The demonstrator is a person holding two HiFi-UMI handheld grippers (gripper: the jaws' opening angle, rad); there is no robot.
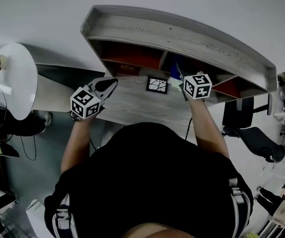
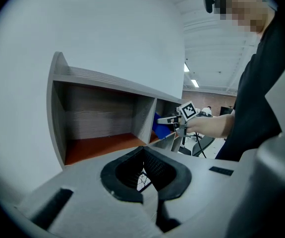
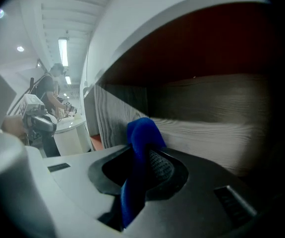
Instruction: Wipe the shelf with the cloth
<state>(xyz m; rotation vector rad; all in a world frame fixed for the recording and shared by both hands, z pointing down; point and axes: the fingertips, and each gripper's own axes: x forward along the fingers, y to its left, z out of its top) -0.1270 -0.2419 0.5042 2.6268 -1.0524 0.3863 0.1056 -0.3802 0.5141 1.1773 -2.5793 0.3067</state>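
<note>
- Head view: the shelf [image 1: 182, 38] top board covers most of the cloth [image 1: 174, 71]; only a blue edge shows in the middle compartment, where the right gripper [image 1: 181, 78] reaches in.
- Right gripper view: whether the cloth [image 3: 142, 138] touches the shelf [image 3: 206, 128] wall cannot be told.
- Cloth: deep blue, bunched, folded upright above the jaws; right gripper [image 3: 144, 167] jaws clamped on it.
- Left gripper [image 2: 144, 170]: jaws together, holding nothing, above the bench [image 1: 132, 105] outside the shelf.
- Crack-patterned card [image 2: 142, 181]: glimpsed through the jaw gap only.
</note>
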